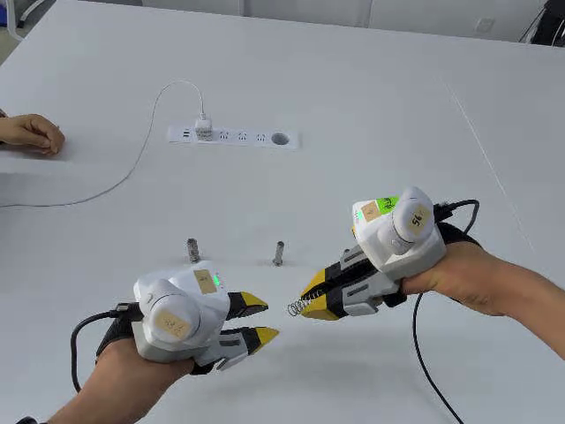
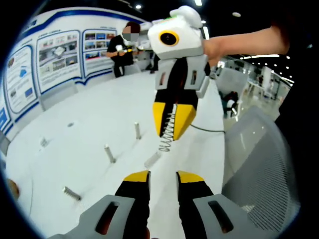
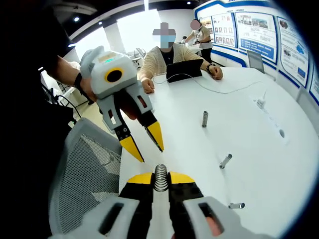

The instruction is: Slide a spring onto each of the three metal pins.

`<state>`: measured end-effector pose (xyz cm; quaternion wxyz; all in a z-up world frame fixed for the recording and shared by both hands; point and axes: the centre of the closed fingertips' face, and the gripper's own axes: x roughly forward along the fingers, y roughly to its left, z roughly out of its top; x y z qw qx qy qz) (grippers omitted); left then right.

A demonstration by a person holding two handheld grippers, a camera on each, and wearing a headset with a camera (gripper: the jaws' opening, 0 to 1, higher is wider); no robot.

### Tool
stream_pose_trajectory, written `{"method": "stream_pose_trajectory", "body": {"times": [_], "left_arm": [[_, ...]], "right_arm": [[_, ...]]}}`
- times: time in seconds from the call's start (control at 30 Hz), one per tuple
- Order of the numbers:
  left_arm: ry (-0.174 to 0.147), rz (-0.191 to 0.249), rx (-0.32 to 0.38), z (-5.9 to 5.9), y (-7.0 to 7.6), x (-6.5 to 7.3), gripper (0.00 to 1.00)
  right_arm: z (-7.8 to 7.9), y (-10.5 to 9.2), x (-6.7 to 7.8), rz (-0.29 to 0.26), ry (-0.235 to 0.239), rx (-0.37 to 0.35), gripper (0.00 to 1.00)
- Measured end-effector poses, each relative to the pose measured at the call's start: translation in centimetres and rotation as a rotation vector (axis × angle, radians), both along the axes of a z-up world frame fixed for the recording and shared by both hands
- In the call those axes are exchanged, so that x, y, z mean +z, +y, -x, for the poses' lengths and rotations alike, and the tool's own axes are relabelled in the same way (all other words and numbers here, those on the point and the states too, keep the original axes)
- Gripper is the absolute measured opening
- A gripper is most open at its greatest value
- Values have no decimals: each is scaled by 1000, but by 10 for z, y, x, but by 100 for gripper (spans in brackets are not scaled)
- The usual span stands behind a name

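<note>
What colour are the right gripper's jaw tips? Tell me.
Yellow, on black. The right gripper shows it best in the left gripper view.

Rear of spring point(image 1: 297, 306) inside right gripper point(image 1: 311, 303); hand point(image 1: 31, 132) cropped at edge.

Head view: from above and behind the left gripper point(image 1: 260, 320) and right gripper point(image 1: 311, 305), facing forward and down across the table point(image 1: 371, 97) at close range. Gripper views: each looks low along its own jaws at the other (they face one another), sharing the pins point(image 2: 108, 153).
</note>
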<state>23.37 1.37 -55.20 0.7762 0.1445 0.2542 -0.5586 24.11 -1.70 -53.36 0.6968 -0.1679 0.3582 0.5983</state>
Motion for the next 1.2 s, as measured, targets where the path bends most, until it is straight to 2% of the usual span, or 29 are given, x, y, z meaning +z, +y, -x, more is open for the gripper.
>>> {"method": "stream_pose_trajectory", "body": {"times": [0.23,0.5,0.9,1.2], "left_arm": [[14,-8,46,-3,9,-7,23],[31,-11,113,-10,24,-14,27],[47,-12,222,-22,44,-20,34],[69,-30,255,-22,57,-30,41]], "right_arm": [[-10,-15,-15,61,13,-42,12],[-22,-26,-23,107,19,-74,12],[-43,-29,-27,147,26,-101,12],[-55,-28,-37,170,40,-108,12]]}}
